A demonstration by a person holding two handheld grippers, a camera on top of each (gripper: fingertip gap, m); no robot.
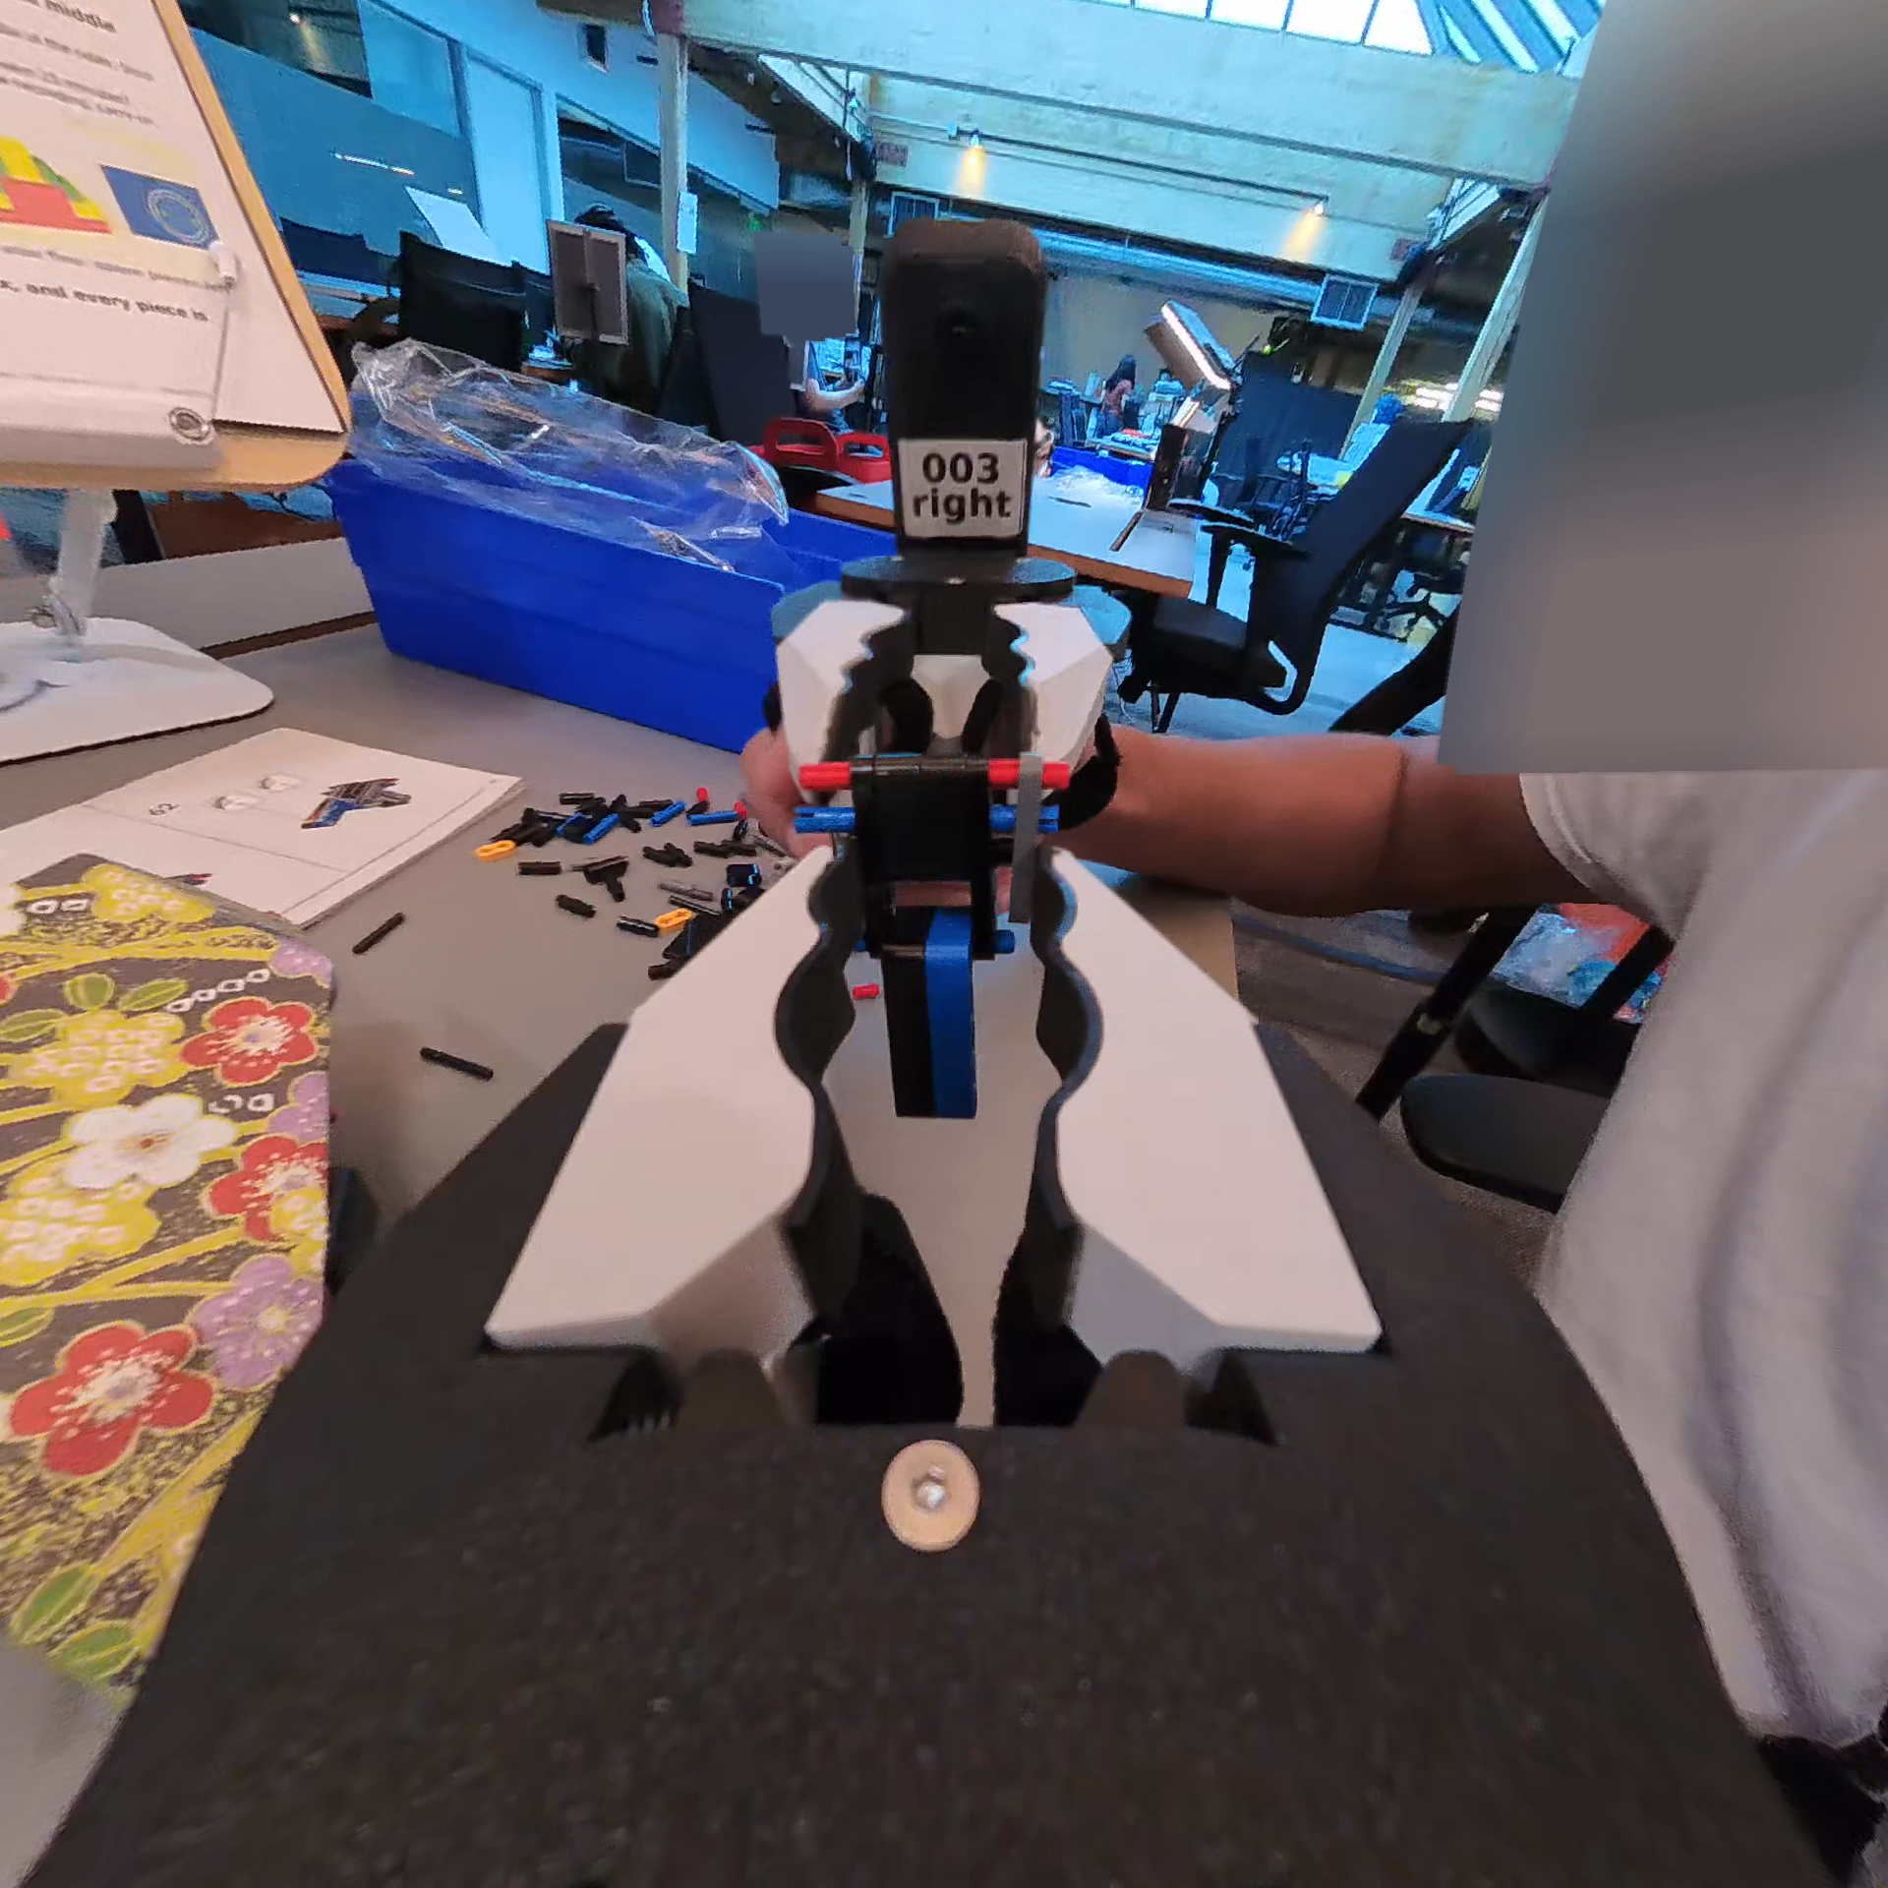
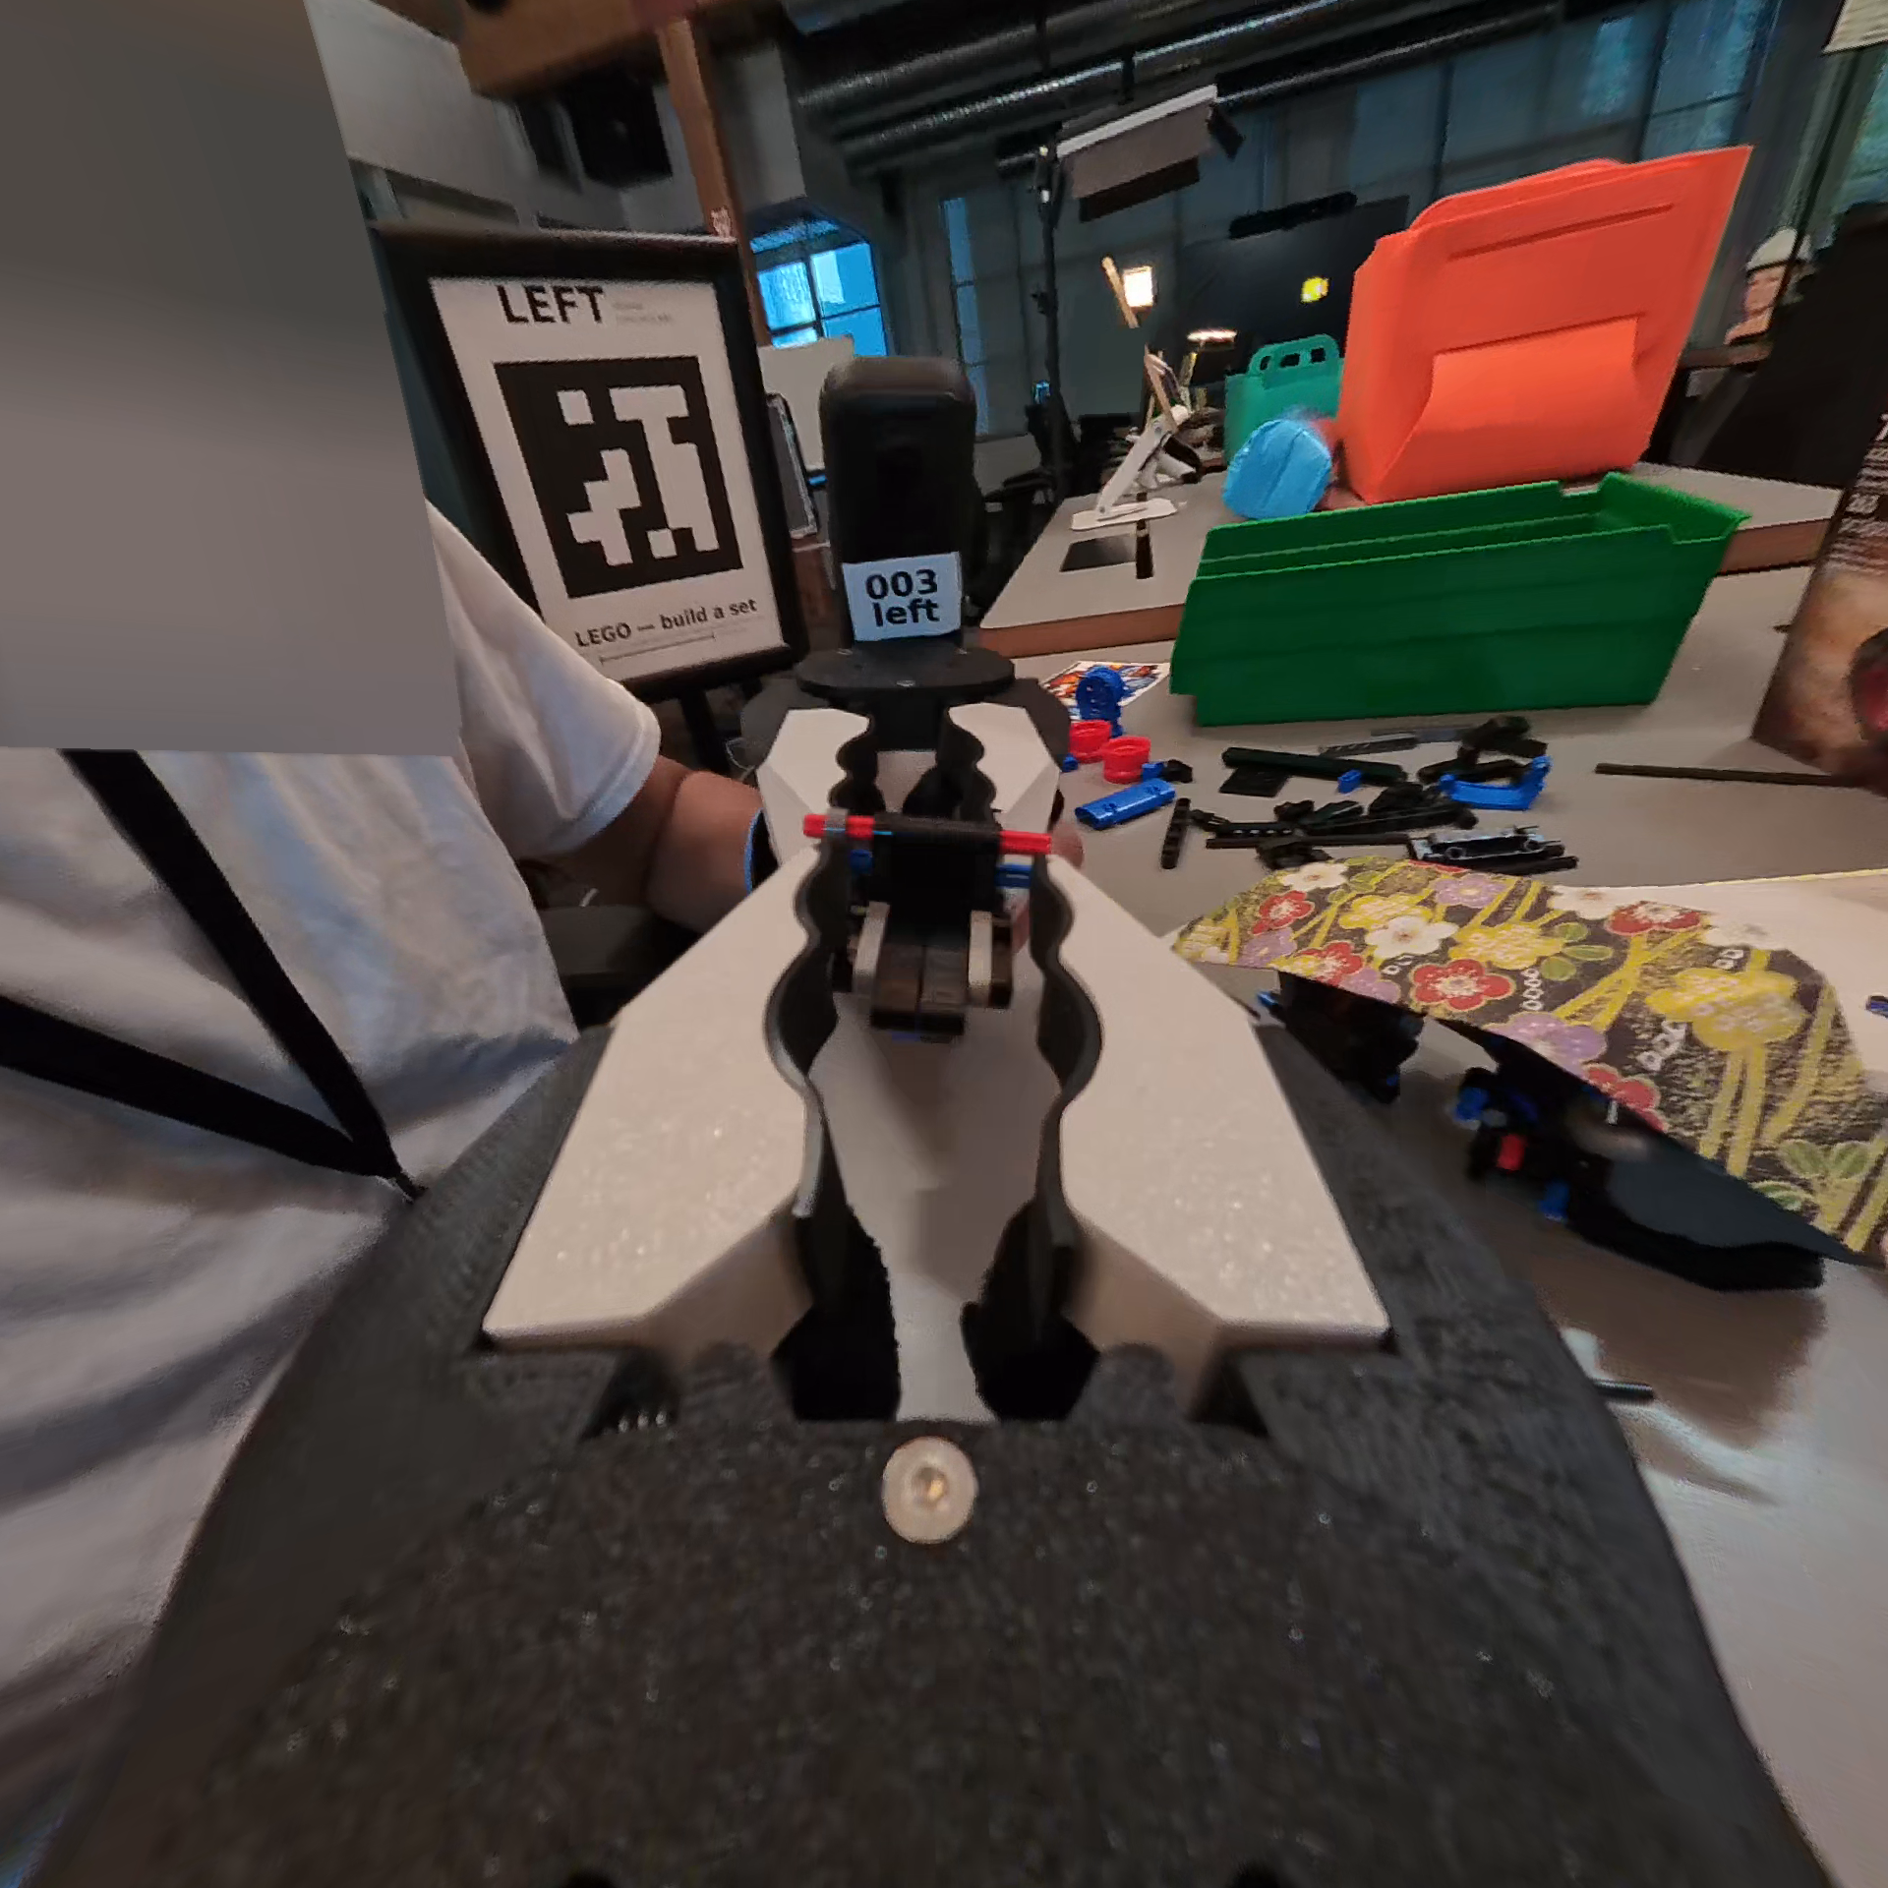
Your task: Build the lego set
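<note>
Now both grippers meet nose to nose above the table (image 1: 490,981), sharing one small lego assembly (image 1: 925,879) (black and blue, red axle across its top). Left gripper (image 1: 930,899) jaws are narrowed onto its near end; right gripper (image 2: 919,909) jaws likewise clamp the opposite end. Loose pieces (image 1: 633,848) lie scattered below.

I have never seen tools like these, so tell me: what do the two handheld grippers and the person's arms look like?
Both look alike. The left gripper and the right gripper each have two pale grey, wedge-shaped fingers with wavy black inner edges, on a rough black base with a silver screw. Each carries an upright black camera bearing a small white label. The person wears a white short-sleeved shirt; no cables show.
</note>
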